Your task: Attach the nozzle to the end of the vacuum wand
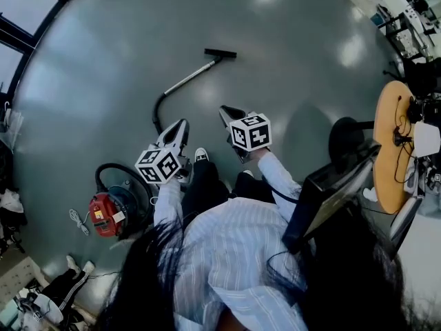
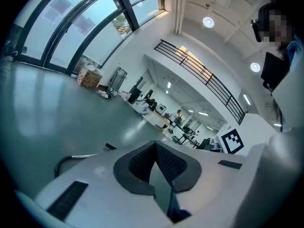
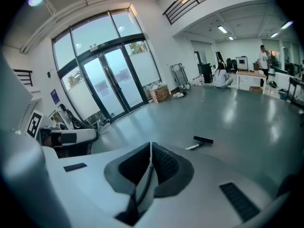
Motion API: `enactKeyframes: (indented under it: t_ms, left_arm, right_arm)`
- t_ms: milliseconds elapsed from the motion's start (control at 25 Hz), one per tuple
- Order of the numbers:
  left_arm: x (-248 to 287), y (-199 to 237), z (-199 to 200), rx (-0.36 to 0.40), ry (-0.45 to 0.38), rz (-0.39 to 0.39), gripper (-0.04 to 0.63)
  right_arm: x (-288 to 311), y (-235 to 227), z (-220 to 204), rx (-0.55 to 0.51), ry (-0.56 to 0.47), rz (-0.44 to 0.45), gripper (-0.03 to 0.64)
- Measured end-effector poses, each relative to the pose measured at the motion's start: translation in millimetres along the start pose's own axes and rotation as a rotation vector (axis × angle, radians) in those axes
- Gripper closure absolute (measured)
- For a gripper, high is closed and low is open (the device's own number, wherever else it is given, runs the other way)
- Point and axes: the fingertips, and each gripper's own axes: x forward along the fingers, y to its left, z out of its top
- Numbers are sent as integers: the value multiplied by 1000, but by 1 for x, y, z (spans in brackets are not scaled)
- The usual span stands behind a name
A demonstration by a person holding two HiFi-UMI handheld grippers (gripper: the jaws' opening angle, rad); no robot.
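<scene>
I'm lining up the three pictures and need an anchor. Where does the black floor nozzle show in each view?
Head view: the black floor nozzle lies upper centre, on the grey floor.
Left gripper view: lower left of centre, where only a dark sliver shows.
Right gripper view: right of centre, in full view.
Shared landmark: the silver wand leading to it, seen in all three.

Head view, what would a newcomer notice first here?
The left gripper and right gripper, shut and empty, jut out side by side mid-picture, each with a black-and-white marker cube. Beyond them on the grey floor lies the vacuum wand, the black nozzle at its far end. A red vacuum cleaner sits lower left.
</scene>
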Motion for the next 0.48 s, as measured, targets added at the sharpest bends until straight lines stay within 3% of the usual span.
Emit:
enactKeyframes:
  t_ms: [240, 480]
  left_arm:
    - [4, -63, -34, -28, -81, 55, 589]
    - [-3, -133, -98, -40, -137, 119, 589]
  right_arm:
    - [-63, -23, -42, -81, 29, 55, 598]
    - [-131, -55, -99, -177, 51, 101, 598]
